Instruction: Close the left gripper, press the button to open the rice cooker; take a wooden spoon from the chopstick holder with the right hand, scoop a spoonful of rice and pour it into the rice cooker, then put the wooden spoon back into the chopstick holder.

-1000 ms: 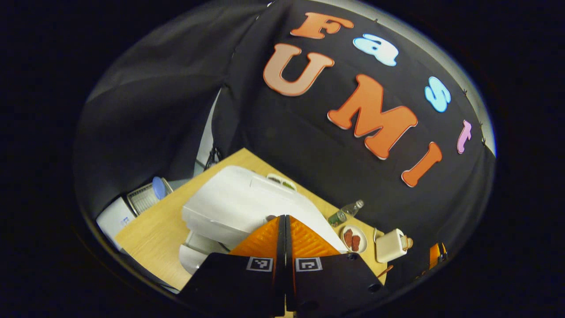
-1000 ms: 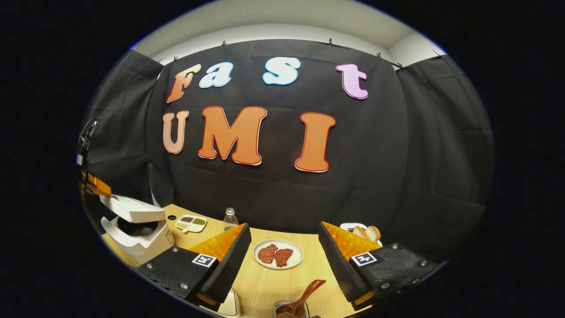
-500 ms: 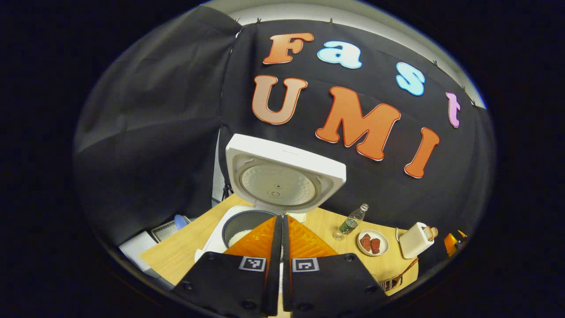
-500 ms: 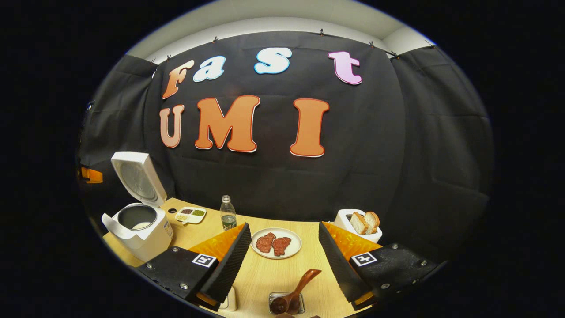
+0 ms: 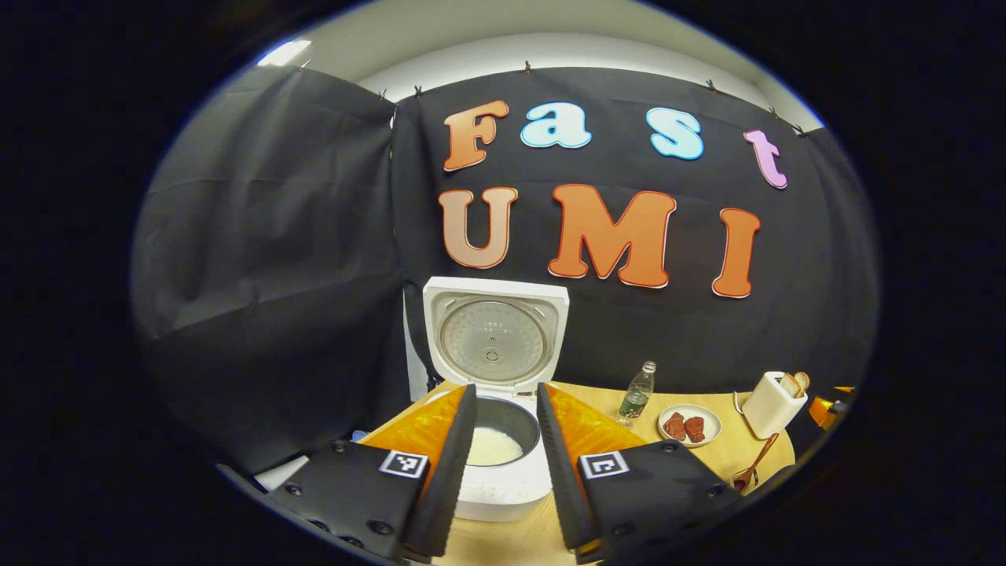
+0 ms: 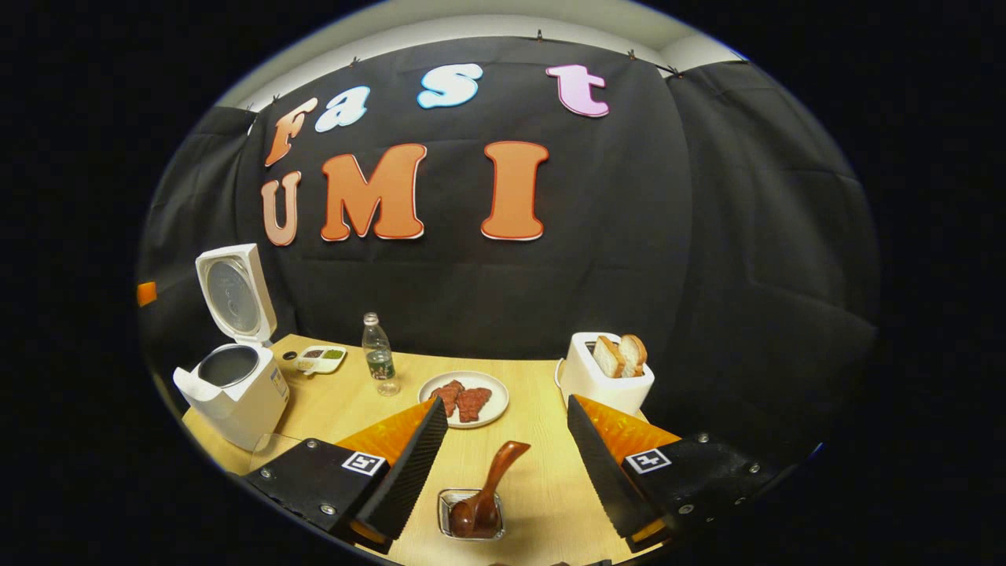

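the spoon stands in the holder near the right gripper, whose fingers are apart, and it looks light and stiff, so grab its stick part.

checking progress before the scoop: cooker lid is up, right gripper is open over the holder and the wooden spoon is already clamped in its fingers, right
Not quite. In the right gripper view the wooden spoon stands in the chopstick holder, untouched, with the right gripper open and its fingers apart on either side. The rest holds: the rice cooker lid is up.
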Demonstrator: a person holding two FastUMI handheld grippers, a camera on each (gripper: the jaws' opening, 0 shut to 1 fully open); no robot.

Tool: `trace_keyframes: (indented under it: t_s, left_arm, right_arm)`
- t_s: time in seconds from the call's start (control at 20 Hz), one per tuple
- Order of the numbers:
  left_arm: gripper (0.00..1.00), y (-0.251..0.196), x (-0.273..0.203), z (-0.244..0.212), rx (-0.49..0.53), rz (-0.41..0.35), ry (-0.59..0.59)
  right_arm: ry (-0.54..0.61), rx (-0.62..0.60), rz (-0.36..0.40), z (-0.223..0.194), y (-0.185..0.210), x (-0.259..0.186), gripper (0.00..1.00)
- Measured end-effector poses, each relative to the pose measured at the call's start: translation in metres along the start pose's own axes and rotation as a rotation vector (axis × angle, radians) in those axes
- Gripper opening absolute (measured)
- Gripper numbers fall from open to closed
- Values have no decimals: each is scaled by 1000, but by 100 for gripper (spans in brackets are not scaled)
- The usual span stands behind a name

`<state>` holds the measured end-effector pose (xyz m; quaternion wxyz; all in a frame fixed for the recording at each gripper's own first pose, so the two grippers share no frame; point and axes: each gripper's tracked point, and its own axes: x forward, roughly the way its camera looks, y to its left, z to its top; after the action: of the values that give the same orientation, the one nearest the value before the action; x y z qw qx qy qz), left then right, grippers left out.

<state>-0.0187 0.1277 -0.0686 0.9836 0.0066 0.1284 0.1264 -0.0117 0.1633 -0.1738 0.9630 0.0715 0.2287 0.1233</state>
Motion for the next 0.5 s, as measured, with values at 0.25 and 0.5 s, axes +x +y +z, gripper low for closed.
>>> trace_keyframes:
  t_s: [0.25, 0.5]
  left_arm:
    - [96, -23, -20, 6, 69, -6, -53]
    - [98, -38, -32, -5, 103, 1, -32]
  right_arm:
    - [100, 45, -17, -42, -24, 5, 95]
    - [265, 142, 74, -85, -8, 37, 95]
